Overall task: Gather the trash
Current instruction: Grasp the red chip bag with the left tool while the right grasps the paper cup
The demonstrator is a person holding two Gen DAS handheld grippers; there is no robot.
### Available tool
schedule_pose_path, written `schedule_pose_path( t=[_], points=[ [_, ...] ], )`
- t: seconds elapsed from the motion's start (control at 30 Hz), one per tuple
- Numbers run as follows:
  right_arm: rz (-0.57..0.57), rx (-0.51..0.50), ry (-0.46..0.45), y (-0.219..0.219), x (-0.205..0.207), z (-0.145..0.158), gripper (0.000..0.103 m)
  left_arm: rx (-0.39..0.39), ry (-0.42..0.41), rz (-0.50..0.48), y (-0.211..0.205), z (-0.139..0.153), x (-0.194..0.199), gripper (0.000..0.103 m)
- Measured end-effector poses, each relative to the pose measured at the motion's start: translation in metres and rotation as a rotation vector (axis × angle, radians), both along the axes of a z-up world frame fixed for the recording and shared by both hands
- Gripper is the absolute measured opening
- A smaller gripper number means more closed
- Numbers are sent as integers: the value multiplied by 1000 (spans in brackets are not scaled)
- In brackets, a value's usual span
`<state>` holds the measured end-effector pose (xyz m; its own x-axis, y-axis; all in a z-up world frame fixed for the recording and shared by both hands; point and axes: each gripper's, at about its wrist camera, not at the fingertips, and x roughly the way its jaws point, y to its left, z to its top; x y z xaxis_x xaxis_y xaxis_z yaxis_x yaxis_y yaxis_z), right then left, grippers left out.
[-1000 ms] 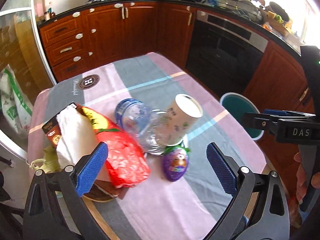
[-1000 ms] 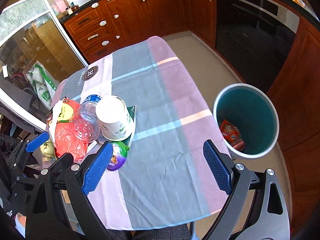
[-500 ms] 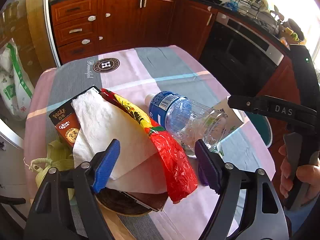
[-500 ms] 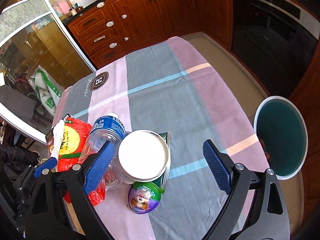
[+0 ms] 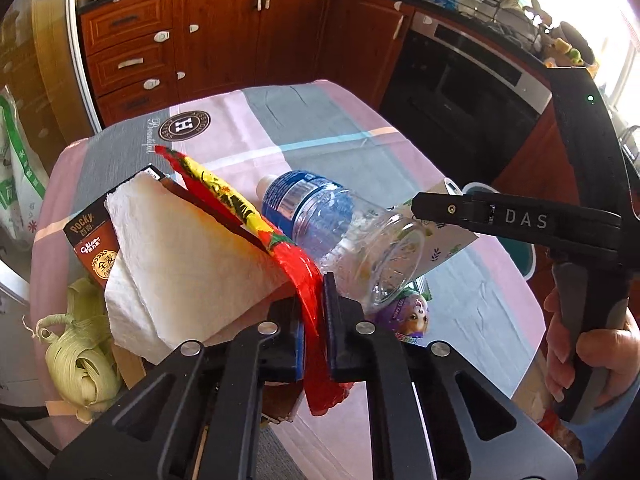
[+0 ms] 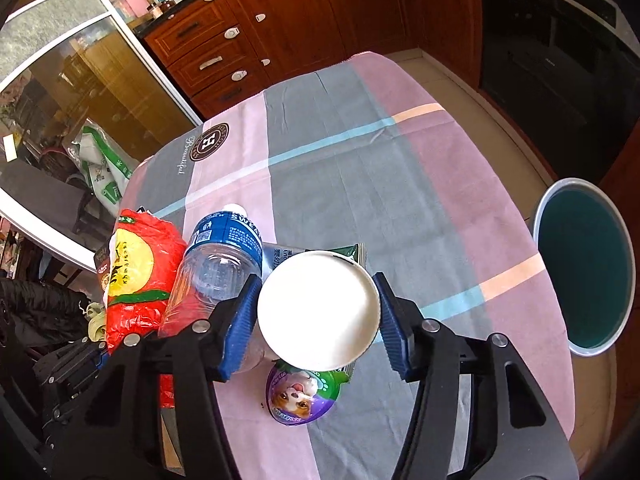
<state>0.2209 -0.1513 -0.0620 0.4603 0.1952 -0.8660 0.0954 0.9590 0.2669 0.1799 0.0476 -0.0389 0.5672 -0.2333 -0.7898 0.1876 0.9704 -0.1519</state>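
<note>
1. Right wrist view: a cloth-covered bench is seen with a teal bin standing on the floor beside it.
2. A clear plastic bottle lies between the wrapper and the cup; it is judged light and easily dented.
3. A white paper cup is bracketed by the closing right gripper; being thin-walled, it is best taken gently across the rim.
4. A red snack wrapper is pinched at its near end by the closing, nearly shut left gripper; it is judged limp and slippery.
</note>
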Motion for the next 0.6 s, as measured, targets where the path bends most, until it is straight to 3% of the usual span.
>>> schedule_pose_path(
  t=[0.6],
  points=[
    [-67, 15, -80, -40, -50, 38, 53, -32, -125, -21, -16, 63, -50, 7]
  ],
)
